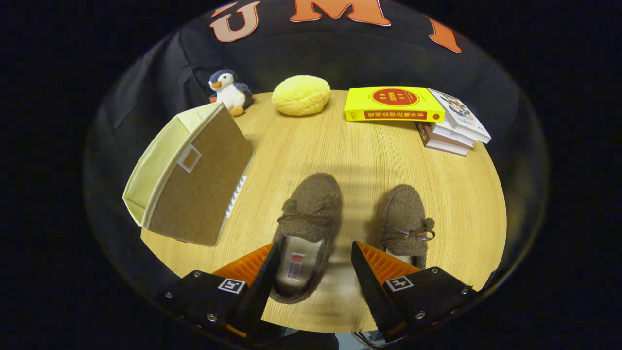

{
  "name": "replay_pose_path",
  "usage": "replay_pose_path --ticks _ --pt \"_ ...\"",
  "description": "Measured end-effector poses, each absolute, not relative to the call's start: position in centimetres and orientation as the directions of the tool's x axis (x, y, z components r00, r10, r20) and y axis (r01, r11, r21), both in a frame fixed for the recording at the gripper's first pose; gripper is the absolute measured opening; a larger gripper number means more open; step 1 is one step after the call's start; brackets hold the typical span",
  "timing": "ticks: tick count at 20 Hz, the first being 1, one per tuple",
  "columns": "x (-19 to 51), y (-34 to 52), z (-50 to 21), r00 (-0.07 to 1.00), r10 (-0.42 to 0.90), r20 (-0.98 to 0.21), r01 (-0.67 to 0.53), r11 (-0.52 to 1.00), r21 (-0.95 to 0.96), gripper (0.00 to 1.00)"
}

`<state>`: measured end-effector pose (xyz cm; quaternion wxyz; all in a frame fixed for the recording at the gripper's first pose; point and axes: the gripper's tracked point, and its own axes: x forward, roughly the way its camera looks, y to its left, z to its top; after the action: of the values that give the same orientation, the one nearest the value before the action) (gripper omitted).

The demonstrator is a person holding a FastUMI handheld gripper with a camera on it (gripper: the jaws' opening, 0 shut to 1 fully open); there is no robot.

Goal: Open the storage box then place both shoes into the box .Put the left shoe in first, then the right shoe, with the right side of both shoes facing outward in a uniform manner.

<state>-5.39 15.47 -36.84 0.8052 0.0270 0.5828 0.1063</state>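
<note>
The left finger (260, 272) hides part of the left shoe's (307, 228) heel; the right finger (376, 272) covers the right shoe's (404, 221) heel. The box's (194, 189) inside cannot be seen. The lower books (444, 142) lie mostly hidden under the top one.

— How does the hand-held gripper (315, 253) stand?

— Its two fingers (262, 272) are spread wide apart, tips pointing forward and slightly toward each other, with a broad gap between them.

— Do the fingers press on anything?

— No, neither one seems to; the jaws stand parted. The gripper looks tilted downward, held above the table, though its height is hard to judge through the fisheye.

— And the person's hand holding it?

— I can't tell.
</note>
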Motion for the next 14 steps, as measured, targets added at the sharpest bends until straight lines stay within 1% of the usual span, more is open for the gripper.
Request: replay_pose_path --ticks 1,6,8,9,10,11,14 --pt "-5.6 15.3 -37.5 0.286 0.196 -0.938 -0.132 0.977 0.165 0.86" --pt "-5.8 14.9 -40.4 0.254 0.172 -0.952 -0.104 0.983 0.15 0.78" --pt "-5.7 14.8 -41.2 0.252 0.163 -0.954 -0.092 0.985 0.144 0.72" --pt "-5.6 14.7 -41.6 0.252 0.16 -0.954 -0.081 0.986 0.144 0.67" --pt "-5.3 14.6 -42.0 0.257 0.151 -0.955 -0.068 0.988 0.138 0.64" --pt "-5.1 14.4 -42.3 0.257 0.146 -0.955 -0.057 0.989 0.136 0.58" --pt "-4.5 14.5 -43.2 0.265 0.145 -0.953 -0.028 0.989 0.143 0.5"
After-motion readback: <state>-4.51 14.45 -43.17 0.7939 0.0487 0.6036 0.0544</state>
